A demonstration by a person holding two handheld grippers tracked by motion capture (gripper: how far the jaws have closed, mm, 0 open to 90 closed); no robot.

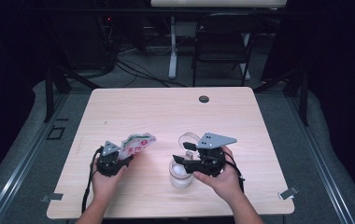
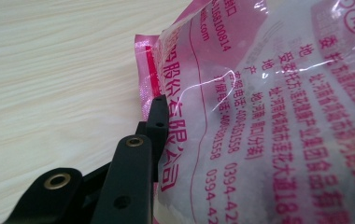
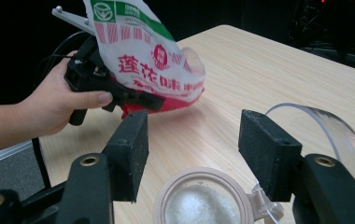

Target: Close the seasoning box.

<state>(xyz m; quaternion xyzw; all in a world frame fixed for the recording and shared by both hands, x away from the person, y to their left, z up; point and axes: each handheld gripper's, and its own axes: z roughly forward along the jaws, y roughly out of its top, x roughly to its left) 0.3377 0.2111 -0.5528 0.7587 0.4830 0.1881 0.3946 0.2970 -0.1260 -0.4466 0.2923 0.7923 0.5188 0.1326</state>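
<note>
Holding a bag beside an open jar

Pinching the bag (image 1: 137,143) at its lower edge, the left tongs (image 1: 125,159) keep it lifted off the table (image 1: 166,112), tilted up and away toward the far right in the high view. In the left gripper view a black jaw lies flat against the pink-printed plastic of the bag (image 2: 269,116), near its sealed pink edge, with white grains showing through the clear film; the other jaw is hidden behind the bag. In the right gripper view the bag (image 3: 152,60) stands above the left tongs (image 3: 143,100), its green and red printed face turned to the camera, with its lower red edge at the jaws.

The right tongs (image 1: 185,156) are spread, with nothing between the pads. In the right gripper view their two black pads stand well apart, and the jar (image 3: 203,200) sits below and between them, touching neither. The right tongs (image 3: 192,149) point over the jar's mouth toward the bag.

The jar (image 1: 181,175) is a clear round one standing upright on the table, just in front of the right hand (image 1: 217,179). It holds white grains, about the same look as those in the bag. Its clear lid (image 3: 325,140) is swung open on a hinge at the rim and stands up behind the right pad. The bag and the jar are near each other but apart.
</note>
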